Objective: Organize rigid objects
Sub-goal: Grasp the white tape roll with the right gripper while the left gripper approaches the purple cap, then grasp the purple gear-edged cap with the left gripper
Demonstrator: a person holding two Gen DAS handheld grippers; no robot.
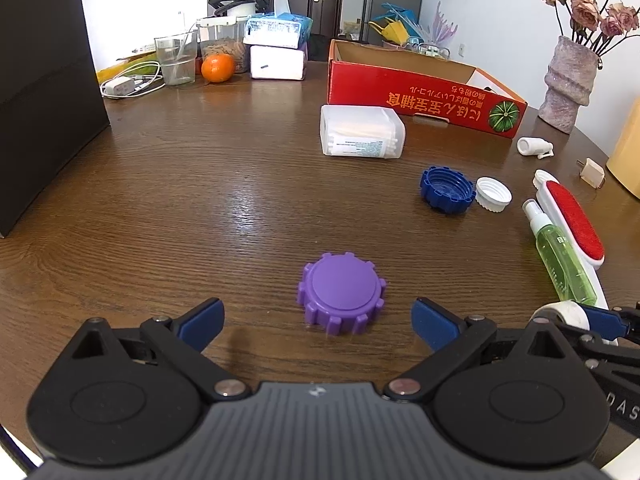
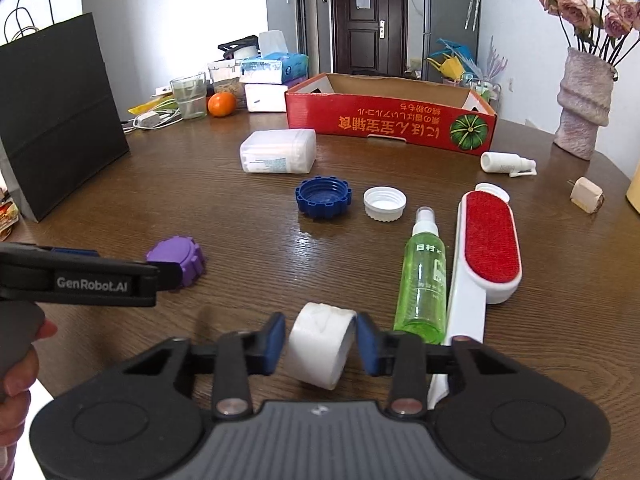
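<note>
The right tongs (image 2: 321, 343) are clamped on a white roll (image 2: 322, 346) low over the counter (image 2: 248, 216), blue pads touching both sides. The left tongs (image 1: 318, 320) gape open, empty, with the purple cap (image 1: 341, 293) just ahead at twelve o'clock. The red box (image 2: 390, 120), likely the destination, sits at twelve o'clock. Lift the roll straight up, clearing the green spray bottle (image 2: 422, 280) at two o'clock, keeping the squeeze steady.
</note>
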